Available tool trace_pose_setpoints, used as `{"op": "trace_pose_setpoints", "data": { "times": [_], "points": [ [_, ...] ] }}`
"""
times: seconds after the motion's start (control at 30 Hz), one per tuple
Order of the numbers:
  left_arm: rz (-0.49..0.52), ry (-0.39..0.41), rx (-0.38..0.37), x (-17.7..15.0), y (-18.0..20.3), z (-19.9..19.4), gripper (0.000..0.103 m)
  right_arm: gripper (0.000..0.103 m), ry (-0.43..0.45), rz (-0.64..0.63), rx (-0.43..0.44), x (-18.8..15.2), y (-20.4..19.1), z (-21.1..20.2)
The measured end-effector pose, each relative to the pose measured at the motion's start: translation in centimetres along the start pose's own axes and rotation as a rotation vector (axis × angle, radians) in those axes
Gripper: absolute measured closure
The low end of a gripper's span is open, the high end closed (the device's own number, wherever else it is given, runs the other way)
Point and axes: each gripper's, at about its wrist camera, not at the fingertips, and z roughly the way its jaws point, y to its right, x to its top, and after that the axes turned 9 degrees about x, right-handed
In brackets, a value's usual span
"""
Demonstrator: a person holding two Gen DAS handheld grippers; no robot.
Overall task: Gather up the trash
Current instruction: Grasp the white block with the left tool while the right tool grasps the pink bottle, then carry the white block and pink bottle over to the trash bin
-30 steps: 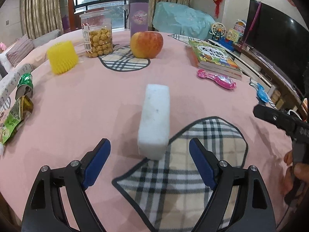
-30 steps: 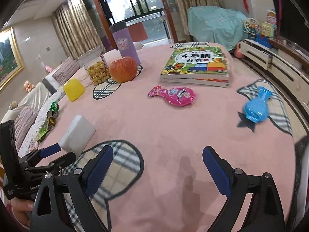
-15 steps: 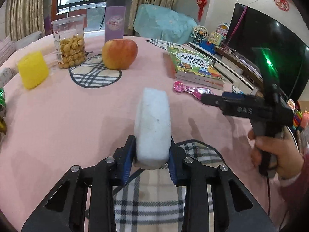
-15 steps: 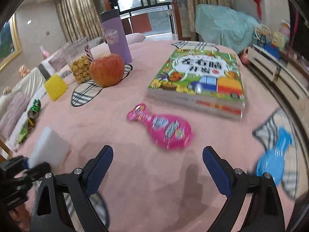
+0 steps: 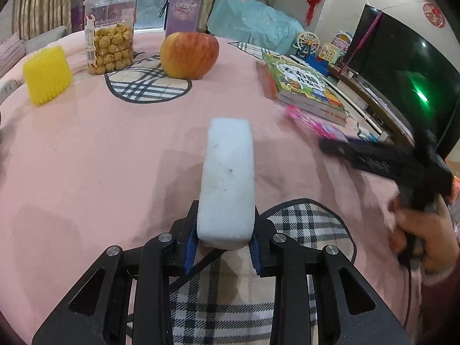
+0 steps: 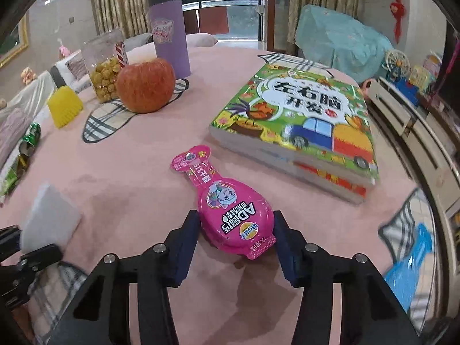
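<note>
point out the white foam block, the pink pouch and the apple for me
white foam block (image 5: 228, 184), left wrist view, middle of its top face
pink pouch (image 6: 234, 215), right wrist view, middle of its wide printed body
apple (image 6: 145, 86), right wrist view, centre of its red side

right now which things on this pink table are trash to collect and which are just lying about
Trash: white foam block in left claw; pink bottle-shaped pouch between right claw pads; crushed green can.
Lying about: red apple, children's book, purple tumbler, snack jar.
</note>
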Motion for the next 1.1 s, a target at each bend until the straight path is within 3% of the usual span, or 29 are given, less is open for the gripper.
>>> {"op": "trace_pose_setpoints", "data": {
  "times": [0.13, 0.3, 0.37, 0.43, 0.63, 0.73, 0.83, 1.1],
  "points": [
    [0.0, -0.001, -0.001, 0.0, 0.0, 0.0, 0.075, 0.052, -0.005, 0.085, -0.012, -2.6, -0.3, -3.0],
    [0.019, 0.002, 0.019, 0.0, 0.4, 0.0, 0.075, 0.05, 0.004, 0.224, 0.035, -8.0, -1.3, -6.6],
    [0.018, 0.002, 0.02, 0.0, 0.4, 0.0, 0.074, 0.041, 0.029, 0.239, 0.069, -9.2, -1.6, -7.5],
    [0.015, 0.002, 0.017, 0.0, 0.4, -0.1, 0.074, 0.027, 0.05, 0.218, 0.065, -9.5, -1.8, -8.2],
    [0.0, -0.001, -0.007, -0.1, 0.0, 0.0, 0.075, 0.024, 0.066, 0.098, 0.029, -8.2, -1.6, -7.5],
    [0.003, -0.001, -0.012, -0.1, 0.0, -0.1, 0.076, 0.029, 0.037, 0.064, 0.031, -8.0, -1.9, -6.4],
    [0.012, 0.008, -0.009, -0.1, 0.2, -0.3, 0.078, 0.054, 0.01, 0.045, 0.004, -8.3, -2.2, -5.8],
    [0.091, 0.026, -0.052, -2.1, 3.1, -2.8, 0.078, 0.054, 0.079, 0.189, 0.004, -10.8, -2.1, -9.5]
  ]
}}
